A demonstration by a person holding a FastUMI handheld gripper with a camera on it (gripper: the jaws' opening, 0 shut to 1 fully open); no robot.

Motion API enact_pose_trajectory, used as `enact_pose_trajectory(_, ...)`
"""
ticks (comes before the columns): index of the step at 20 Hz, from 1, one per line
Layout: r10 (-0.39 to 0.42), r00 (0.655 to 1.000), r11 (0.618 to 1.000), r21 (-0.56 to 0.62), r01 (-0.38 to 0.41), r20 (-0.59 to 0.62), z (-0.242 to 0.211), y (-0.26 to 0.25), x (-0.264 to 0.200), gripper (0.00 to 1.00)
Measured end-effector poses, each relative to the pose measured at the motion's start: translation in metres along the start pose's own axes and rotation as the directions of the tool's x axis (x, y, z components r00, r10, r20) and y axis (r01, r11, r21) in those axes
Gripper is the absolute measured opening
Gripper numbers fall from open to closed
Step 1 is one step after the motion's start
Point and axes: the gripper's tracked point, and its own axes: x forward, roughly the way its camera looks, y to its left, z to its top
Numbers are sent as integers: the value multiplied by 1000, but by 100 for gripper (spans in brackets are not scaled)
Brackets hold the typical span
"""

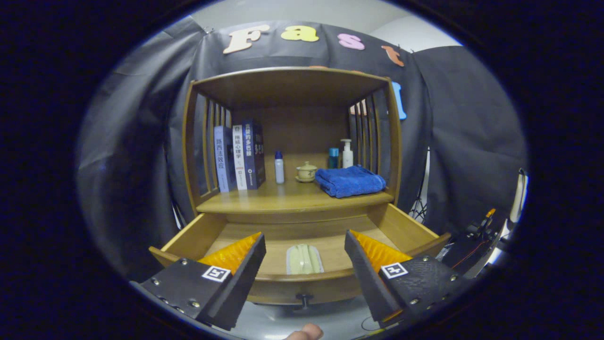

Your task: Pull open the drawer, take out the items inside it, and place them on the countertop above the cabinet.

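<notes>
1. The drawer (302,245) stands pulled out of the wooden cabinet (292,141); a pale flat packet (304,259) lies inside near its front wall, just behind the knob (304,298).
2. The gripper (305,245) hovers over the drawer, fingers spread wide and holding nothing; the packet sits between them.
3. The countertop (288,196) carries upright books (238,158), a small bottle (279,167), a lidded cup (306,172), a folded blue towel (349,181) and a pump bottle (347,153).

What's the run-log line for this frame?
drawer: open | pale packet: inside, between fingers | gripper: open, above drawer | countertop: towel, books, bottles
</notes>
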Motion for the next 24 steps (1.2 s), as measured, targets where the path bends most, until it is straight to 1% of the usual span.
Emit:
enact_pose_trajectory(3, 5, 997, 999, -52, -9, -75, -3, 3, 32, 100)
enact_pose_trajectory(5, -12, 985, 994, -106, -6, -170, -14, 0, 51, 100)
enact_pose_trajectory(6, -9, 974, 993, -120, -18, -227, -22, 2, 59, 100)
enact_pose_trajectory(7, -21, 962, 992, -124, -13, -271, -30, 3, 68, 99)
enact_pose_trajectory(9, -14, 938, 994, -102, -23, -346, -45, 9, 84, 98)
enact_pose_trajectory(12, -26, 888, 995, -97, -21, -459, -75, 9, 89, 97)
enact_pose_trajectory(14, -32, 862, 994, -104, -24, -507, -92, 12, 96, 97)
enact_pose_trajectory(15, -34, 855, 994, -108, -26, -518, -97, 14, 100, 97)
enact_pose_trajectory(17, -47, 839, 993, -118, -21, -542, -107, 14, 104, 92)
enact_pose_trajectory(18, -61, 826, 991, -130, -15, -560, -113, 11, 106, 84)
enact_pose_trajectory(19, -86, 816, 990, -143, 4, -572, -119, 8, 110, 81)
enact_pose_trajectory(20, -103, 797, 989, -144, 21, -595, -123, 5, 111, 70)
enact_pose_trajectory(21, -90, 794, 992, -121, 21, -601, -128, 8, 111, 59)
enact_pose_trajectory(22, -87, 810, 994, -110, 28, -580, -120, 8, 116, 48)
enact_pose_trajectory(23, -85, 835, 995, -82, 47, -544, -115, 6, 121, 47)
enact_pose_trajectory(24, -96, 844, 995, -62, 75, -527, -117, 5, 128, 38)
